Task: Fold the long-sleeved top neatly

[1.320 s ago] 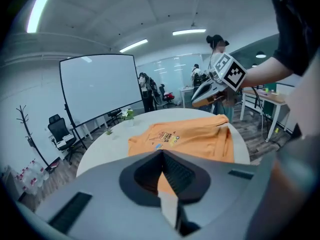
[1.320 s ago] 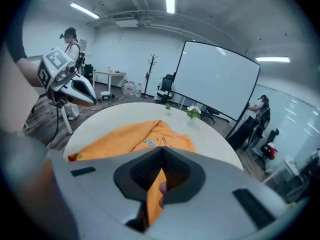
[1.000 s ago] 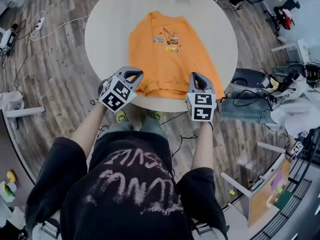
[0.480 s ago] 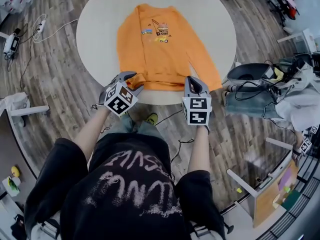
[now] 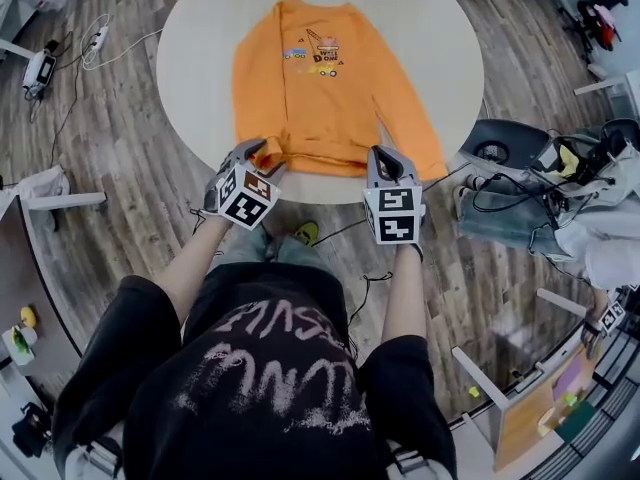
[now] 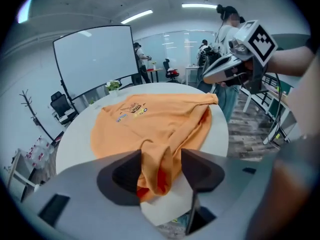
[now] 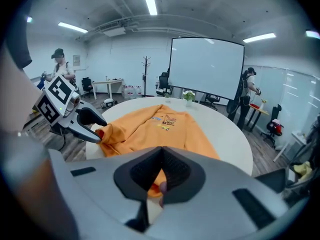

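Note:
An orange long-sleeved top (image 5: 320, 88) lies spread, print side up, on a round white table (image 5: 440, 28), its hem at the near edge. My left gripper (image 5: 262, 154) is at the hem's left corner. Its jaws have just been opening and stand wide, with a bunched fold of the hem (image 6: 156, 169) loose between them. My right gripper (image 5: 385, 158) is at the hem's right end, shut on the orange hem (image 7: 159, 178). In the right gripper view the left gripper (image 7: 95, 129) shows beside the rumpled corner.
The table's near edge (image 5: 320, 196) runs just under both grippers. A dark chair (image 5: 500, 146) and a heap of clothes and cables (image 5: 590, 208) stand at the right. A power strip (image 5: 97, 40) lies on the wood floor to the left. People stand by a whiteboard (image 6: 95, 59) behind the table.
Both grippers came down and forward to the table's near edge with the hem. The left jaws went from shut to wide open, leaving the hem corner bunched between them.

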A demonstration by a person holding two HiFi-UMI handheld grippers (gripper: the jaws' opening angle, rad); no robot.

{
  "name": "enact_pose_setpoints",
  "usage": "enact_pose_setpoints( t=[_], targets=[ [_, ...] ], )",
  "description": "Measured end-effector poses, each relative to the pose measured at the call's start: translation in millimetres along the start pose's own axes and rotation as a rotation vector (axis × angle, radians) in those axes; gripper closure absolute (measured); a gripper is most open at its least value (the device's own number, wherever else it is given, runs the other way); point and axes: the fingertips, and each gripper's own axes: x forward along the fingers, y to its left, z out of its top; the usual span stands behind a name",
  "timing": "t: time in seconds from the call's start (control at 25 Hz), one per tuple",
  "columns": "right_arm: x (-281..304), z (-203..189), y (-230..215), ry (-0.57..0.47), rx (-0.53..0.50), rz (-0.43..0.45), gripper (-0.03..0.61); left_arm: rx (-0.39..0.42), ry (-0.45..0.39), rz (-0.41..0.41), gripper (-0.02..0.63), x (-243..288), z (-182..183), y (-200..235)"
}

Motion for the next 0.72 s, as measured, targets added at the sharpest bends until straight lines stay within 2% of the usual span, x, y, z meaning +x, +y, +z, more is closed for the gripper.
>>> enact_pose_setpoints(
  t=[0.2,0.32,0.44,0.52,0.72],
  targets=[
    [-1.6,-1.5,-5.2,0.007,-0.036,0.018,0.574,-0.028,0.005,0.111,0.357,7.6,1.4,6.4],
    [-0.8,-4.6,-16.0,0.013,-0.048,0.012,0.572,-0.045,0.018,0.153,0.428,11.7,0.6,16.3],
    [3.0,-4.3,-15.0,0.013,-0.056,0.024,0.572,-0.063,0.02,0.201,0.553,8.5,-2.3,29.3],
    [7.8,-3.2,-9.5,0.015,-0.069,0.041,0.574,-0.081,0.012,0.223,0.577,3.7,-4.5,38.4],
    [19.0,11.5,11.7,0.0,-0.083,0.087,0.572,-0.093,-0.049,0.307,0.586,-27.5,-1.1,74.3]
  ],
)
